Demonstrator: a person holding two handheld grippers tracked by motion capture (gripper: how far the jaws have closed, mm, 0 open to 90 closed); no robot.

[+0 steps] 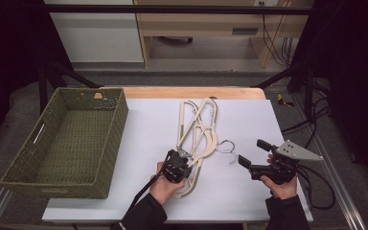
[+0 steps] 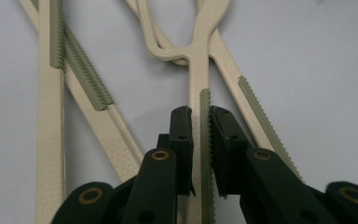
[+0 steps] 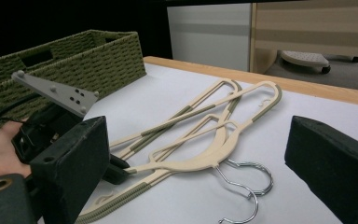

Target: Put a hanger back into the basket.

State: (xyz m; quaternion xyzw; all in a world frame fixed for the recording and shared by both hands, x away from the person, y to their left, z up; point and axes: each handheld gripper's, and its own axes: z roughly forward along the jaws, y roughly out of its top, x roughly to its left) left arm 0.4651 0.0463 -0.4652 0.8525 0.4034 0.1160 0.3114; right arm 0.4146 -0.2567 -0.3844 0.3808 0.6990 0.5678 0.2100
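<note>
Grasp step: left gripper point(image 1: 184, 155) fingers pinch a hanger point(image 2: 199, 74) arm at frame centre on the counter point(image 1: 249, 191); right gripper point(image 1: 251, 153) waits wide. Next likely: lift toward the basket point(image 1: 106, 143), upper left.

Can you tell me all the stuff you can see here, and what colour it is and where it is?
hangers: two, cream with grey-green grip strips and silver hooks, stacked in the middle of the table
basket: one, green woven, left side of the table
table: one, white top with a wooden far edge
left gripper: one, black, jaws closed on a hanger arm
right gripper: one, black, jaws open, right of the hooks
hands: two, at the near edge
</note>
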